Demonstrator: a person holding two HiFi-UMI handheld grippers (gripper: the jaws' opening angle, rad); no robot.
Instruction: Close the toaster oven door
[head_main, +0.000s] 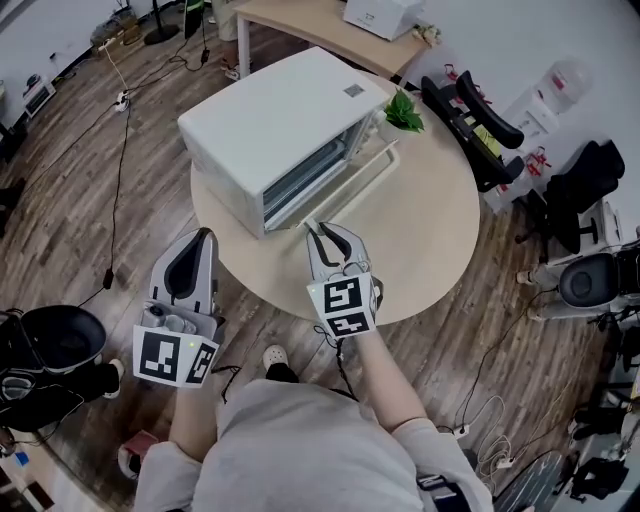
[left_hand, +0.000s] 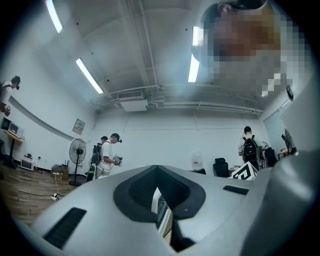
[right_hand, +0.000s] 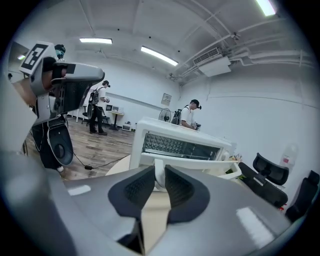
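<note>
Part-open toaster oven (head_main: 270, 110) door (head_main: 305, 175), right gripper (head_main: 322, 232) clamped on its handle (head_main: 365, 178).
Oven sat on round surface (head_main: 430, 235); left gripper (head_main: 200, 240) closed, empty, off surface's edge.

Round pale-wood table (head_main: 430, 250), white toaster oven (head_main: 280, 120) on it, door down, sm. green plant (head_main: 403, 112) just beside.

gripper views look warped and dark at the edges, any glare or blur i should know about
Left gripper view: strong fisheye, black corners, ceiling light strips blown out with a hazy glow around them. Right gripper view: the same curvature bends the toaster oven, which stays sharp. Head view: even light, no real blur.
</note>
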